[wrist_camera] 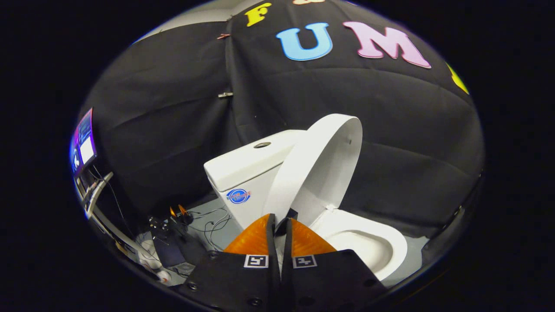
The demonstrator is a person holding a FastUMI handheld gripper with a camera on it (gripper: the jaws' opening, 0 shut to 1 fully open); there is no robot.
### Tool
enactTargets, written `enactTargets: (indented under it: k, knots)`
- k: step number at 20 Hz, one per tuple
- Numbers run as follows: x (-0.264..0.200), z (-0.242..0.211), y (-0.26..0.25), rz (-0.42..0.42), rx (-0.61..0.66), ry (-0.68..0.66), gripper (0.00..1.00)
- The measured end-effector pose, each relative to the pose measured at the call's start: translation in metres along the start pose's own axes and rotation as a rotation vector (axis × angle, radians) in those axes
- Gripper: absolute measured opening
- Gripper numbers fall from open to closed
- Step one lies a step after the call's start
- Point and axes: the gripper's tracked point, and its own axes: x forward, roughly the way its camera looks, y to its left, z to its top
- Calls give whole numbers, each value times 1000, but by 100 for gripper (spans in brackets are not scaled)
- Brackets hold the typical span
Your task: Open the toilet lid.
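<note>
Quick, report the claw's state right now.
Claw: closed, fingers nearly together at the raised toilet lid; whether they pinch its edge cannot be told.

Dim booth, toilet (pixel 347 242) brightly lit; fisheye bends edges; sharp focus.

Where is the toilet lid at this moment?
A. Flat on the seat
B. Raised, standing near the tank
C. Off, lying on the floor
B: the lid stands raised by the tank, bowl exposed; the gripper, fingers nearly together, is at its lower edge.
</note>
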Motion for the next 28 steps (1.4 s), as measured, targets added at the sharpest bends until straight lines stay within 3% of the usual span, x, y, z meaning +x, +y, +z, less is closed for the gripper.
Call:
enactTargets:
  k: [6, 10, 13, 15, 17, 20, 21, 25, 28]
  knots:
    - [36, 15, 38, 26, -55, -11, 7]
    - [45, 9, 55, 29, -110, -41, 26]
    - [53, 2, 62, 23, -292, -67, 36]
    - [58, -28, 70, 51, -357, 9, 63]
    - [56, -13, 68, 19, -391, -69, 90]
    - [43, 10, 69, -20, -413, -177, 86]
    - [41, 7, 70, -25, -418, -186, 99]
    - [6, 49, 53, -86, -400, -329, 99]
    - [-19, 52, 31, -113, -336, -341, 99]
